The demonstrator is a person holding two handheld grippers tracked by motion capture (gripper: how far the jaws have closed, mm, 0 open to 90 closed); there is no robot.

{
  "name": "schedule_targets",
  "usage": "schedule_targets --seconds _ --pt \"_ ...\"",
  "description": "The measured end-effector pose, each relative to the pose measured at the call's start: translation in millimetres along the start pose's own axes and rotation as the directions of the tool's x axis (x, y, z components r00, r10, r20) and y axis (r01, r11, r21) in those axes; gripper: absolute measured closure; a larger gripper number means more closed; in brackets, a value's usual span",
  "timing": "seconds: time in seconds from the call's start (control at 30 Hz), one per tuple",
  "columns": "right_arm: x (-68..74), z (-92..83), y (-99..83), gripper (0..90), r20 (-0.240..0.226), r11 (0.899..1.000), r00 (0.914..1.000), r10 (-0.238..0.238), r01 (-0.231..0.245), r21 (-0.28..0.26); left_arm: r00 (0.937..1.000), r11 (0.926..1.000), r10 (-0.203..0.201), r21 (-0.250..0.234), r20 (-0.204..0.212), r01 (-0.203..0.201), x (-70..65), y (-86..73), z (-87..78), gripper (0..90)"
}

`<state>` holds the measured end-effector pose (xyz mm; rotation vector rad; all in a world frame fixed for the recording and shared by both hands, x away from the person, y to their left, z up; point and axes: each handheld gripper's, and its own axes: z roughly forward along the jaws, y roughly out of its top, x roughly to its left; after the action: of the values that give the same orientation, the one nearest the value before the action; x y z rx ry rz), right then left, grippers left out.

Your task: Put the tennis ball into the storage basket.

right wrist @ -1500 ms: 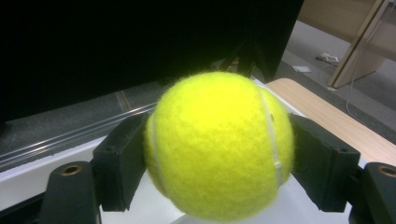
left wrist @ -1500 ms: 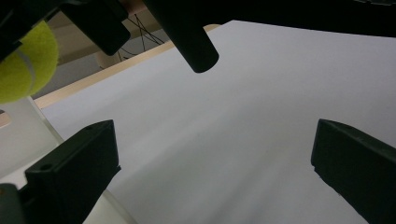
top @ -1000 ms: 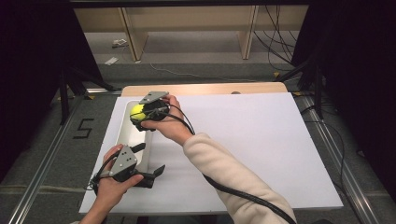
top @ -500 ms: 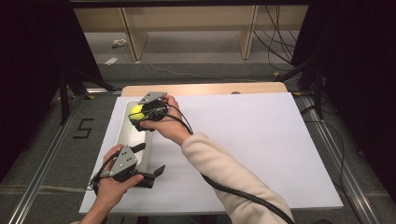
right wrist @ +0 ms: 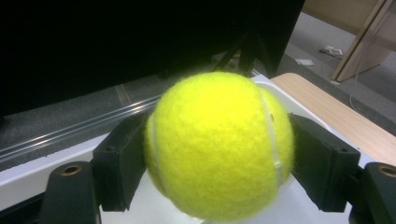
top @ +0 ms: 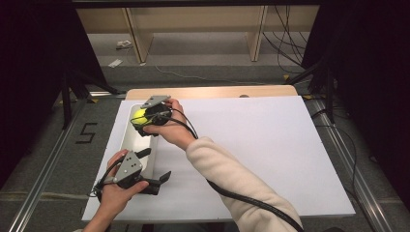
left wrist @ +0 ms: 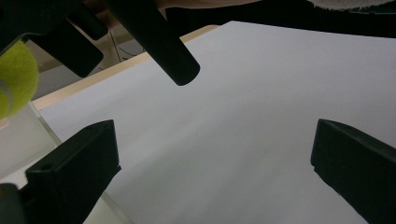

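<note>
High view: right gripper (top: 141, 119) is clamping a yellow tennis ball (top: 139, 116) and hovering over the far end of a long white tray (top: 126, 140) at the left edge of the white surface (top: 251, 150). Left gripper (top: 155, 166) is sitting nearer the person, by the tray's near end, jaws spread wide with nothing between them; one jaw is reaching over the tray rim, the other is lying over the surface.

Right gripper view: tennis ball (right wrist: 219, 144) is being pinched between the two black jaws, one pressing each side, white seam showing. Tray (right wrist: 37, 175) is lying just below the ball; whether they are touching cannot be told.

Left gripper view: jaws are standing far apart over bare surface (left wrist: 233, 121); the ball (left wrist: 16, 77) is showing at upper left, above the tray wall (left wrist: 21, 135), with the right gripper (left wrist: 70, 42) around it.
</note>
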<state>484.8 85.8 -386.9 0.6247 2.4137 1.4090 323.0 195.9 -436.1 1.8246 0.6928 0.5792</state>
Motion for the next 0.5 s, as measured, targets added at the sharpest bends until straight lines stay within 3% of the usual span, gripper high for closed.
schedule_targets --seconds 0.5 --pt "1.3 5.1 0.8 25.9 -0.003 1.000 1.0000 0.003 -0.003 0.008 1.0000 1.0000 0.001 0.002 0.002 -0.001 -0.2 -0.2 0.1 0.7"
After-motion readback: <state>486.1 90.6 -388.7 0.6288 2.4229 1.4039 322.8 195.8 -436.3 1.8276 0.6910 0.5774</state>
